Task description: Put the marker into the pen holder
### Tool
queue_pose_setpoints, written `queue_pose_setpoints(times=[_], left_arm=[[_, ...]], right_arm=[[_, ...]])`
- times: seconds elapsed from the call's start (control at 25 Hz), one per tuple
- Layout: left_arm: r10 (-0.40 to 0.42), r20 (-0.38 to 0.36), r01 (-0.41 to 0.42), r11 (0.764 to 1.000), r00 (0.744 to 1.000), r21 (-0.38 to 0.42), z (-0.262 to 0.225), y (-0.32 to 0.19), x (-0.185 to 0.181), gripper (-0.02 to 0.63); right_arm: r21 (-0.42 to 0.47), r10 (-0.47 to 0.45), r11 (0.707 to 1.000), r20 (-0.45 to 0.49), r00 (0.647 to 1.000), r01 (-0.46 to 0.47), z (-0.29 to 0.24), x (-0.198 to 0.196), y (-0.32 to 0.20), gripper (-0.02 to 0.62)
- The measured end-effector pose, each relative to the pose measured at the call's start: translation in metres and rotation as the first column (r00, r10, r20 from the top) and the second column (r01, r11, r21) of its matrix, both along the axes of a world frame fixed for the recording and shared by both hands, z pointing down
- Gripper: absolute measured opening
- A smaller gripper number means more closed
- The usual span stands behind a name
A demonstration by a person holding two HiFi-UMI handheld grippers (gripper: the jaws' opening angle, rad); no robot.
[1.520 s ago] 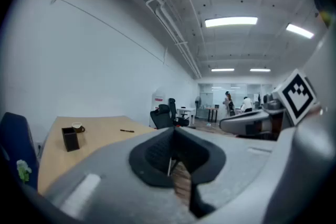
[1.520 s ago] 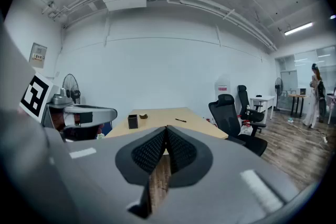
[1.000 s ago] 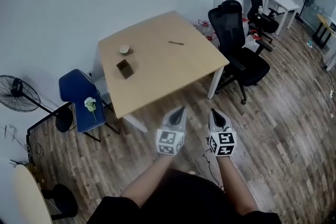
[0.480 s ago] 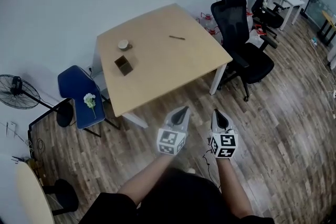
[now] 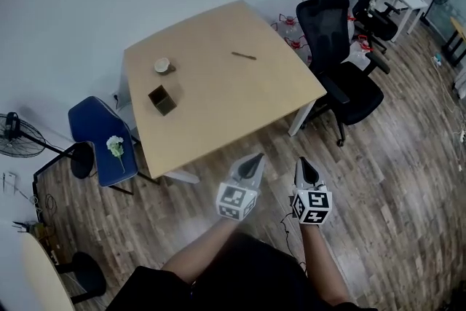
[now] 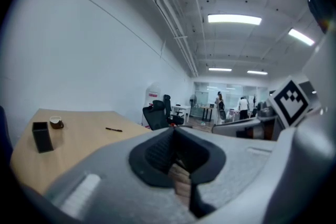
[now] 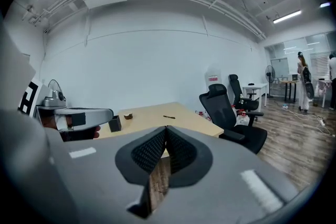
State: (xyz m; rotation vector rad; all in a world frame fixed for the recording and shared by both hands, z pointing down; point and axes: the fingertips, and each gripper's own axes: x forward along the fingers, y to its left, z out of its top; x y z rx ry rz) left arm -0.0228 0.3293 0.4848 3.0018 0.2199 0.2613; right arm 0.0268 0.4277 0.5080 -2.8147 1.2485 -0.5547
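Note:
A thin dark marker lies on the far right part of a light wooden table. A small dark square pen holder stands upright near the table's left side. Both also show in the left gripper view, the marker and the pen holder, and in the right gripper view, the marker and the pen holder. My left gripper and right gripper hover side by side over the floor, short of the table's near edge. Both are shut with nothing between the jaws.
A small round cup sits behind the pen holder. A black office chair stands at the table's right, a blue chair with a white flower at its left. A floor fan stands far left. Wood floor lies below me.
The view has shifted: the table and chairs now sit slightly left and higher in the head view. Both grippers have stayed low in the view, side by side, still shut.

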Motion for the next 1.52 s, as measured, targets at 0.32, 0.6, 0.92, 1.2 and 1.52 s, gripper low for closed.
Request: queue_pose_setpoints(times=[0.32, 0.6, 0.92, 1.2, 1.52], left_arm=[[-0.015, 0.037, 0.015, 1.000, 0.999, -0.010, 0.000, -0.098, 0.100, 0.003], [-0.012, 0.040, 0.013, 0.999, 0.999, -0.034, -0.005, -0.169, 0.170, 0.003], [0.022, -0.017, -0.021, 0.999, 1.000, 0.037, -0.015, -0.225, 0.230, 0.003], [0.016, -0.003, -0.016, 1.000, 1.000, 0.000, -0.001, -0.247, 0.247, 0.003], [-0.044, 0.011, 0.044, 0.999, 0.999, -0.001, 0.006, -0.271, 0.276, 0.003]], right_arm=[[-0.070, -0.032, 0.997, -0.017, 0.999, 0.031, -0.016, 0.103, -0.088, 0.000], [-0.108, -0.051, 0.993, -0.023, 0.998, 0.048, -0.022, 0.177, -0.159, 0.000], [-0.190, -0.091, 0.979, -0.062, 0.994, 0.078, -0.019, 0.233, -0.219, 0.002], [-0.228, -0.097, 0.971, -0.076, 0.992, 0.077, -0.006, 0.253, -0.230, 0.002], [-0.192, -0.129, 0.974, -0.037, 0.991, 0.120, 0.006, 0.287, -0.257, 0.002]])
